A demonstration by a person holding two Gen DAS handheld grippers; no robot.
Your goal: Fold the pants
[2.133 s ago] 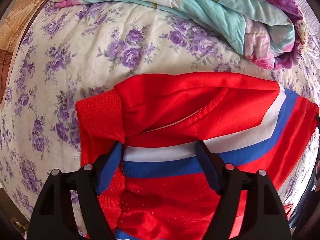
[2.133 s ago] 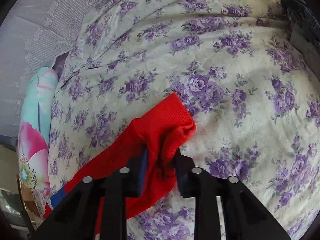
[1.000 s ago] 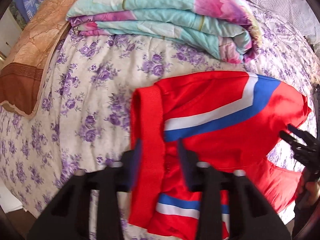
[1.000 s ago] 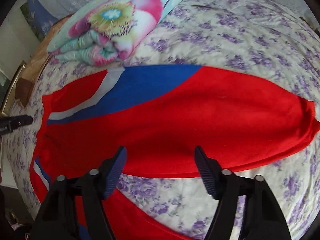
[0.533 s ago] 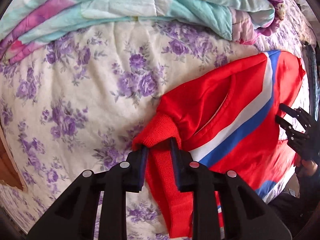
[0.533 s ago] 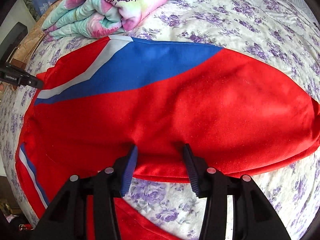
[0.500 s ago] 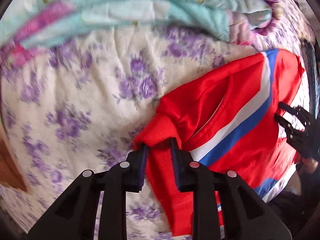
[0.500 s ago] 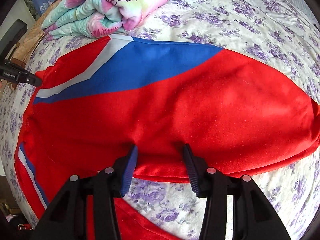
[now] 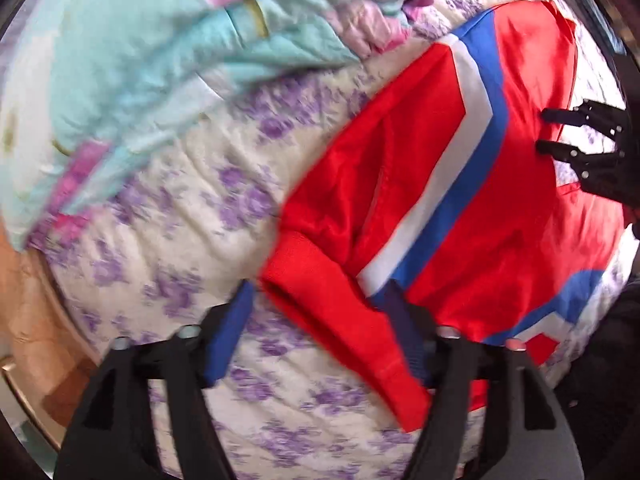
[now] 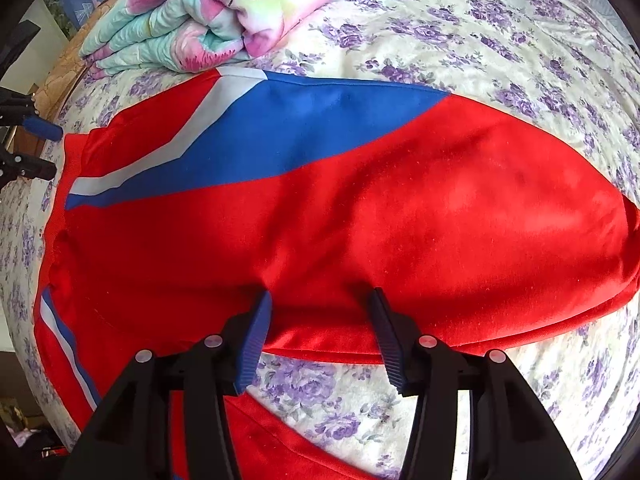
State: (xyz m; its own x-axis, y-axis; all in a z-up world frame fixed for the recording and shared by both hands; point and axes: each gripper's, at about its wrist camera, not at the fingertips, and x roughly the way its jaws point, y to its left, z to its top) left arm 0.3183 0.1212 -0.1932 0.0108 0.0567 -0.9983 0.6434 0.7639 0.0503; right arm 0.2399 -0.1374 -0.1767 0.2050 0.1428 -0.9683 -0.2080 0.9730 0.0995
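Red pants (image 10: 360, 216) with blue and white stripes lie spread on the flowered bedspread (image 10: 500, 32). In the left wrist view the pants (image 9: 460, 168) lie to the right, and the ribbed waistband (image 9: 332, 304) passes between my left gripper's (image 9: 320, 312) open fingers, not pinched. My right gripper (image 10: 320, 320) is open, its fingers straddling the near folded edge of the upper leg. The right gripper also shows in the left wrist view (image 9: 560, 132) at the far right, and the left gripper in the right wrist view (image 10: 44, 152) at the far left.
A folded pastel floral quilt (image 9: 160, 48) lies at the head of the bed, close behind the pants; it also shows in the right wrist view (image 10: 216, 12). A brown pillow (image 9: 36, 320) sits at the left edge. A second pant leg (image 10: 280, 440) lies nearest me.
My left gripper has opened and let go of the waistband, which now lies on the bed. My right gripper has opened wider over the leg's edge. The left view is blurred from motion.
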